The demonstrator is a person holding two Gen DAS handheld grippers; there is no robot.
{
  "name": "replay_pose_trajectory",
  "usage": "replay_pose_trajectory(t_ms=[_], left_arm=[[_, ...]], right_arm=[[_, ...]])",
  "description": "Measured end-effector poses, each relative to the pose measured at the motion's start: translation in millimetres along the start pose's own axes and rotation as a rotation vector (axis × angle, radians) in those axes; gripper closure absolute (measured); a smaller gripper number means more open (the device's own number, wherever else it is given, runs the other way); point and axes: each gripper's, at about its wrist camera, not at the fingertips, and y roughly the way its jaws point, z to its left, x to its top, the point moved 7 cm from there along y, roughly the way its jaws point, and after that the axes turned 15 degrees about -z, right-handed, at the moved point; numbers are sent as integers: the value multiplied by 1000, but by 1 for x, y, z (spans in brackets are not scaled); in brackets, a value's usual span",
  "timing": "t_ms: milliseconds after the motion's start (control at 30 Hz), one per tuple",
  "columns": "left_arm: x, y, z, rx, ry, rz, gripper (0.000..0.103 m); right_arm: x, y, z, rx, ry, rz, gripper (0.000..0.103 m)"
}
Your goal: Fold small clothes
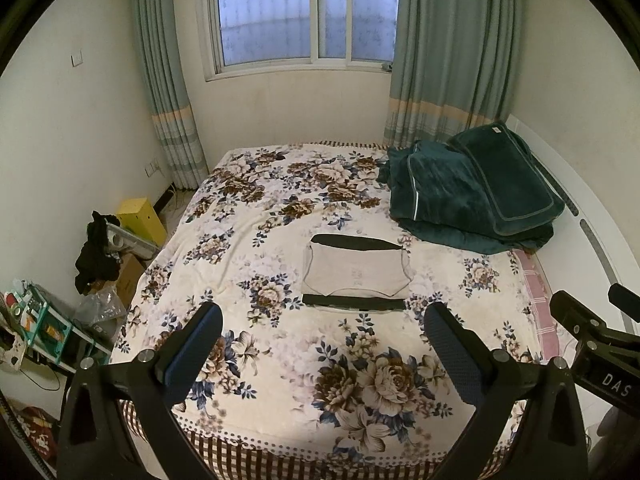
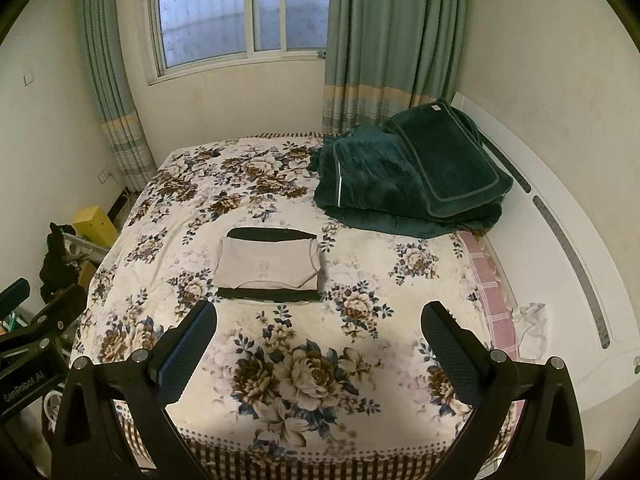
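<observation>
Left gripper [image 1: 323, 320] & right gripper [image 2: 319, 320] both wide, holding nothing, above bed [image 1: 280, 360]; folded garment [image 1: 354, 270] untouched.

The dark green bedding [image 1: 472, 196] hides the bed's far right corner, and picture edges crop both tools' bases.

Matt grey cloth garment [image 1: 354, 266] with dark bands, on fleecy floral blanket [image 1: 280, 360]; beside it plush green velvet bedding [image 1: 472, 196]; textured rubbery finger pads [image 2: 450, 354]

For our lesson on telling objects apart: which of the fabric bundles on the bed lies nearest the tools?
The small grey garment with black bands, folded flat mid-bed. The dark green blanket is bulkier, rumpled, and farther back by the curtain.
</observation>
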Motion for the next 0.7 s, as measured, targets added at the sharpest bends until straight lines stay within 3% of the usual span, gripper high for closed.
replay_pose_trajectory(t_ms=[700], left_arm=[[2, 1, -1, 1, 0, -4, 0]], right_arm=[[-7, -4, -1, -8, 7, -3, 0]])
